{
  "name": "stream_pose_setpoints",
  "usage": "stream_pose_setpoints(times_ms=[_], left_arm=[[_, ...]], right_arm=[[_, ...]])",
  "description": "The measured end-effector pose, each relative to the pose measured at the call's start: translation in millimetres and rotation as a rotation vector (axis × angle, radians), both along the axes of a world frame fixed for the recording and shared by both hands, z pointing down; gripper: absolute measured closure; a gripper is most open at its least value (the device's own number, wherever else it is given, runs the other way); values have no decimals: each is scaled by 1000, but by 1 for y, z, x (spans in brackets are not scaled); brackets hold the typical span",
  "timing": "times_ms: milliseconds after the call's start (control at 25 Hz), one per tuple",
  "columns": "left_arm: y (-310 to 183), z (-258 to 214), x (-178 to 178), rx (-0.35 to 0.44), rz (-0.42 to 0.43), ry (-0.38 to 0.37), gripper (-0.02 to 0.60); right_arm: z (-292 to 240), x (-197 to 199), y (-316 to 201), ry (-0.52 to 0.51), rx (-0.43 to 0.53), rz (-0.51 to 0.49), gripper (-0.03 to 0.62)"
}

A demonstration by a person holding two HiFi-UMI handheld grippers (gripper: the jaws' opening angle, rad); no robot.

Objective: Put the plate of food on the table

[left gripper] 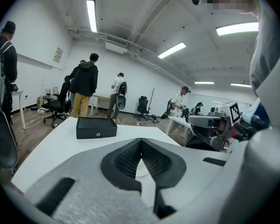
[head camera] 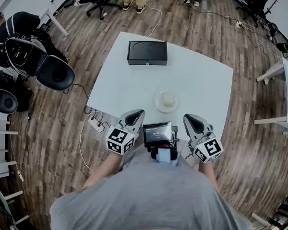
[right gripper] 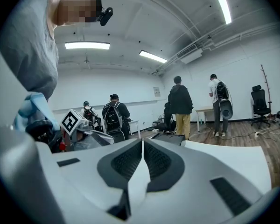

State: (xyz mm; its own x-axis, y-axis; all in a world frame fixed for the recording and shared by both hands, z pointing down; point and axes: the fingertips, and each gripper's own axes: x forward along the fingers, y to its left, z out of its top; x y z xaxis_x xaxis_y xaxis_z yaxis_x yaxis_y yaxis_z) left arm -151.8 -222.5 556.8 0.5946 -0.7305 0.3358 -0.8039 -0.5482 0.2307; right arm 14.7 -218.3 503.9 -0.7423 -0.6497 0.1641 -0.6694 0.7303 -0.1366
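A plate of food (head camera: 166,101), a small clear dish with a pale round item on it, sits on the white tabletop (head camera: 201,75) towards its near edge, roughly midway between the two tongs and just beyond their tips. Only the head view shows the plate whole. In the left gripper view just a pale curved sliver of it peeks through the gap below the jaw tips. The left tongs (head camera: 134,115) hover at the near edge of the tabletop. Their own view shows the left tongs (left gripper: 141,143) with the jaws pressed together at the tips and nothing between them. The right tongs (head camera: 191,119) hover at the same edge, and their own view likewise shows the right tongs (right gripper: 142,141) closed and empty. Neither touches the plate. A flat black box (head camera: 147,52) lies near the far edge of the tabletop, well apart from the plate. The left gripper view shows its front face (left gripper: 96,127). The gripper views alone show people (left gripper: 85,85) standing in the room beyond. The head view alone shows dark office chairs (head camera: 55,73) on the wooden floor (head camera: 240,143) to the left.
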Motion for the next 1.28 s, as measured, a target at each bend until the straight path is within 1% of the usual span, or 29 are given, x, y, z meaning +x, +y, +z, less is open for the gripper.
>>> stream_pose_setpoints(times_ms=[120, 200, 280, 440, 560, 680, 1040, 1280], left_arm=[[7, -8, -3, 56, -15, 30, 563], [13, -10, -5, 84, -19, 24, 562], [17, -11, -4, 96, -25, 14, 563], [22, -10, 3, 103, -41, 12, 562], [24, -8, 7, 114, -37, 2, 563], [23, -10, 6, 117, -34, 7, 563], [10, -13, -1, 123, -35, 27, 563], [12, -12, 9, 110, 0, 35, 563]], right_arm=[[1, -1, 0, 17, -4, -15, 562], [3, -3, 1, 31, -8, -33, 563], [4, -1, 1, 38, -11, -49, 563], [6, 4, -3, 52, -13, -67, 563], [10, 3, -3, 66, -16, -80, 563], [11, -1, -2, 86, -22, -90, 563], [10, -8, -6, 98, -37, -84, 564], [9, 1, -3, 91, -36, -53, 563]])
